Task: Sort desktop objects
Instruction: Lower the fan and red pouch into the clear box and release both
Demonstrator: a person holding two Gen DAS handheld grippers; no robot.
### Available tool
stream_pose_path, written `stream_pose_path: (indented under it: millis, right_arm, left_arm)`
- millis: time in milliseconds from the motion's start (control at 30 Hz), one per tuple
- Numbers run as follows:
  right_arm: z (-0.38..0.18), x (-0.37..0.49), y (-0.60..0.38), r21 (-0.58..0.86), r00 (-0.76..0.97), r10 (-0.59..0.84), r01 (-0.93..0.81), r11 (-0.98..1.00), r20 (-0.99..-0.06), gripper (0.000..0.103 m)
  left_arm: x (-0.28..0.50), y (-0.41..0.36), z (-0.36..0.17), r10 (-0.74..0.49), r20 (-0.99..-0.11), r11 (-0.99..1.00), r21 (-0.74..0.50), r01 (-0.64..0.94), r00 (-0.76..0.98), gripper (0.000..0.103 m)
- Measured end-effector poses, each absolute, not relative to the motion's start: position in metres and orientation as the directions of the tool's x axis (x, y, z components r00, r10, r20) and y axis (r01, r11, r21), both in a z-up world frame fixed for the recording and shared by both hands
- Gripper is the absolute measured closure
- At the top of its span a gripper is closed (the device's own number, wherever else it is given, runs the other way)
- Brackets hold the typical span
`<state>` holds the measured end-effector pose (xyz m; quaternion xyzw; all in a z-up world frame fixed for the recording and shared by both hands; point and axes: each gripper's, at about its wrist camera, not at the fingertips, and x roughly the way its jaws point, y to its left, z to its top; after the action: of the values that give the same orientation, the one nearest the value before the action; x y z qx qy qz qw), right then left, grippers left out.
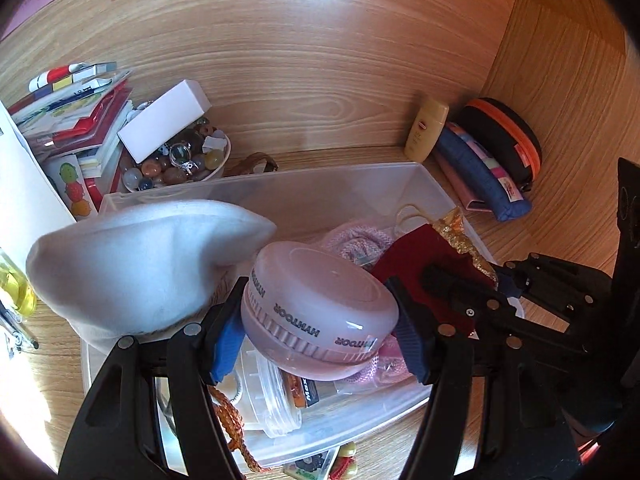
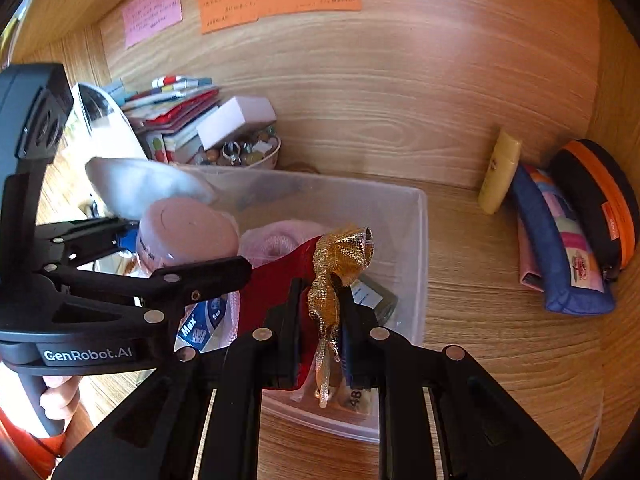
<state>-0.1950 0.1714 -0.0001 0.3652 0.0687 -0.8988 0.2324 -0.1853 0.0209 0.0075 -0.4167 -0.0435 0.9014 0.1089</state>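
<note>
The wooden desk (image 2: 500, 344) is walled by wood panels behind and to the right, with bare surface right of the clear plastic bin (image 1: 360, 176); the bin's far rim nearly meets a bowl of beads (image 1: 176, 168) and a stack of booklets (image 1: 76, 120); over the crowded bin, the left gripper (image 1: 320, 320) clamps a pink round case (image 1: 320, 312), and the right gripper (image 2: 320, 312), jaws pressed together, pinches a red pouch (image 2: 276, 288) by its gold ribbon (image 2: 340, 264); a yellow bottle (image 2: 500, 176) leans at the back wall
</note>
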Motion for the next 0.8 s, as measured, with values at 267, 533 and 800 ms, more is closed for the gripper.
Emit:
stream_pose_path:
  millis: [267, 533, 800]
  right_arm:
    - [0.002, -0.192, 0.171, 0.031, -0.63, -0.355, 0.464, -0.885, -0.69, 0.085]
    - [0.009, -0.186, 0.176, 0.006, -0.653, -0.323, 0.438, -0.899, -0.685, 0.067]
    - [0.02, -0.176, 0.182, 0.011, -0.67, -0.329, 0.432, -0.902, -0.665, 0.044]
  left_arm:
    - [-0.185, 0.02, 0.009, 0.219, -0.731, -0.975, -0.147, -0.164, -0.647, 0.038]
    - [-0.172, 0.022, 0.019, 0.198, -0.702, -0.98, -0.122, -0.158, -0.684, 0.037]
    - [-0.147, 0.026, 0.041, 0.156, -0.644, -0.986, -0.058, -0.156, -0.749, 0.026]
